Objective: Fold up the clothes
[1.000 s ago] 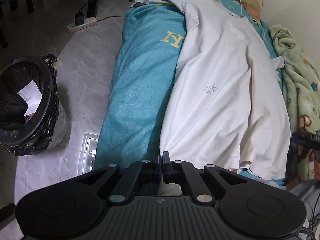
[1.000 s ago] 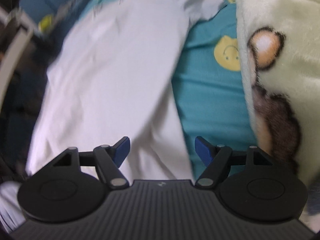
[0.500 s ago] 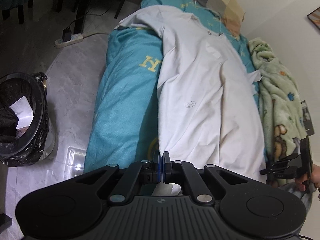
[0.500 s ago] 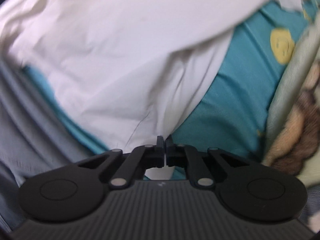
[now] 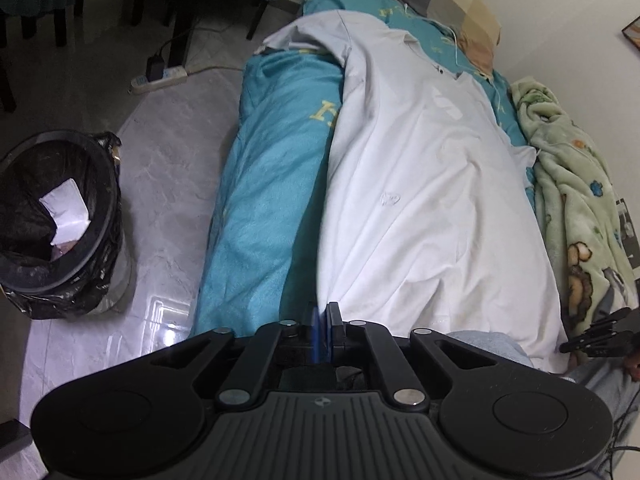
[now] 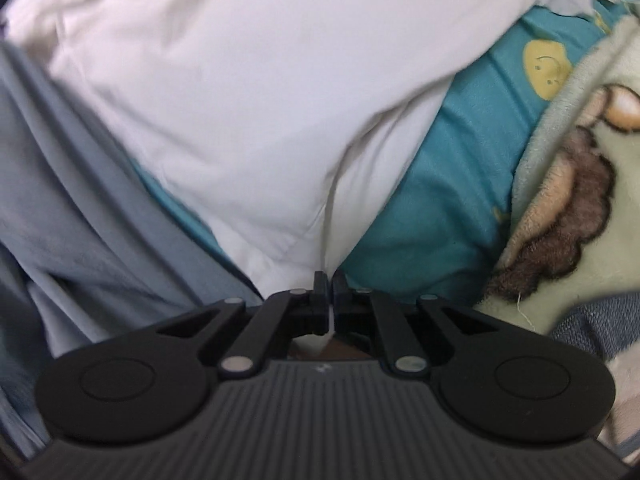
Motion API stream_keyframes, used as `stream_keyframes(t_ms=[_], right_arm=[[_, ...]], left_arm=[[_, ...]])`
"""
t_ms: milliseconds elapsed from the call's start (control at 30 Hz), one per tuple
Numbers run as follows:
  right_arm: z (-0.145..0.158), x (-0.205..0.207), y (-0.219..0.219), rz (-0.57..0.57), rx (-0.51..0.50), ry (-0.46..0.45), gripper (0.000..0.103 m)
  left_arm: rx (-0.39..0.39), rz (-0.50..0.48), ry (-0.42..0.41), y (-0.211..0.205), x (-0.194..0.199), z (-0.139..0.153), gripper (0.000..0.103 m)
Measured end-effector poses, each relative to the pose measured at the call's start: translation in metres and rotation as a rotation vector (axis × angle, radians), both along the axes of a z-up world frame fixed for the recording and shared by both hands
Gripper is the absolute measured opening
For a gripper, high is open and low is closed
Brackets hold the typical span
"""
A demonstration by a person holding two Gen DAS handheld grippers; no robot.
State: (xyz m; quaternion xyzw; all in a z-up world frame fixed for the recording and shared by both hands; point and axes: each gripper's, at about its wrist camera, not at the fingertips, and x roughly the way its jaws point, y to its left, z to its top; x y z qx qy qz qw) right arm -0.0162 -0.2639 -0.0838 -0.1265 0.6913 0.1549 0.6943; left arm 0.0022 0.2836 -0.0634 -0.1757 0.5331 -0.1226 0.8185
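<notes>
A white shirt lies spread lengthwise on a bed with teal bedding, its collar at the far end. My left gripper pinches the near left hem corner; its jaws are starting to open, with the cloth still between the pads. At the near right corner, low in the left wrist view, is my right gripper. In its own view the right gripper points down and is shut on the white shirt, whose hem corner pokes out behind the fingers.
A green fleece blanket lies along the bed's right side by the wall. A black-lined waste bin and a power strip are on the floor to the left. A person's grey-blue trouser leg is beside the shirt's hem.
The right gripper went from wide open above the shirt to shut on its hem corner, rolling as it did. The left gripper rose and drew back with its corner, tensing the cloth.
</notes>
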Motion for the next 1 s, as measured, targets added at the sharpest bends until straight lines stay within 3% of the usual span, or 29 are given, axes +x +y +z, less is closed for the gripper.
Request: stream_keyframes(t_ms=[67,133,167,200,233,267,333,467,633,800,933,1000], right_arm=[[0.017,0.001,-0.009,-0.047,0.042,-0.034,0.009],[0.031,-0.001,-0.017,-0.098,0.094,-0.078,0.015],[0.037,-0.003,-0.021,-0.126,0.127,-0.107,0.032],[0.043,-0.005,-0.025,-0.154,0.160,-0.136,0.042],[0.050,-0.001,-0.030,-0.175,0.187,-0.169,0.061],[0.056,0.003,-0.035,-0.195,0.212,-0.203,0.069],[0.064,0.015,-0.045,-0.241,0.247,-0.282,0.069],[0.053,0.063,-0.073,-0.508,0.382,-0.444,0.069],[0.024,0.118,-0.107,-0.814,0.520,-0.583,0.069],[-0.031,0.162,-0.140,-1.102,0.584,-0.617,0.067],[-0.067,0.187,-0.157,-1.193,0.539,-0.675,0.045],[-0.084,0.199,-0.161,-1.202,0.499,-0.687,0.039]], left_arm=[[0.032,0.003,-0.029,-0.001,-0.001,0.010,0.026],[0.076,0.007,-0.068,-0.005,-0.002,0.025,0.036],[0.095,0.008,-0.087,-0.008,-0.003,0.033,0.039],[0.110,0.008,-0.109,-0.012,-0.003,0.043,0.041],[0.119,0.008,-0.136,-0.018,-0.003,0.054,0.048],[0.127,0.007,-0.165,-0.026,-0.001,0.065,0.053],[0.142,0.003,-0.229,-0.047,0.007,0.085,0.058],[0.153,-0.009,-0.344,-0.107,0.035,0.114,0.075],[0.105,-0.054,-0.426,-0.214,0.077,0.117,0.080],[0.045,-0.048,-0.428,-0.298,0.125,0.079,0.081],[0.045,-0.020,-0.385,-0.316,0.167,0.021,0.080],[0.067,-0.014,-0.346,-0.313,0.186,-0.008,0.080]])
